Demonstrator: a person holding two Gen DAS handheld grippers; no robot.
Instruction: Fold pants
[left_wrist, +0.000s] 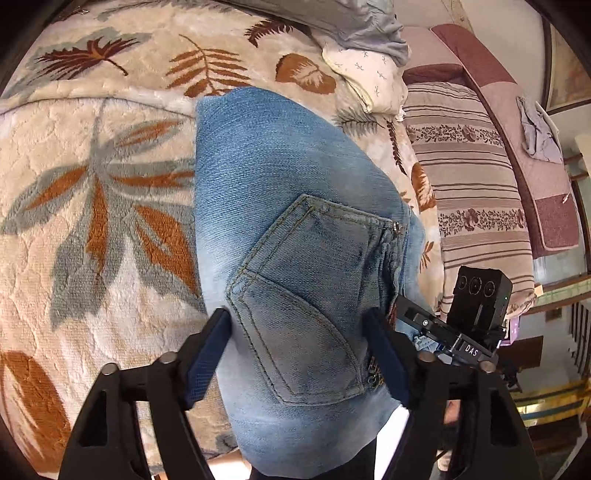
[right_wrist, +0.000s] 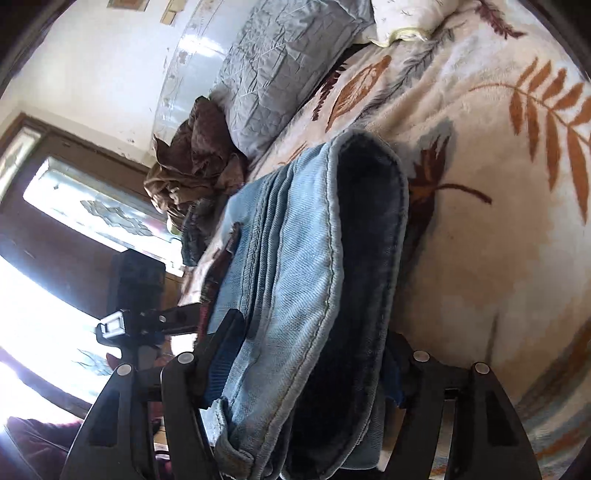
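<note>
Gripping the jeans (left_wrist: 280, 206) from two sides, we have them partly raised over the bed's leaf-patterned blanket (left_wrist: 92, 206). In the left wrist view the left tool (left_wrist: 301, 354) sits at the bottom centre, its fingers spread fairly wide with the denim bunched between them; the back pocket (left_wrist: 306, 295) fills that gap, and the cloth runs toward the upper middle of the frame. The right tool (left_wrist: 454, 332) shows at the lower right there, touching the jeans' edge. In the right wrist view the right tool (right_wrist: 314, 369) holds a thick stack of folded layers (right_wrist: 295, 258) between its fingers, though its far finger is mostly hidden, so the grip looks closed rather than certain. A grey pillow (right_wrist: 280, 66) and brown cloth (right_wrist: 192, 162) lie at the upper left.
</note>
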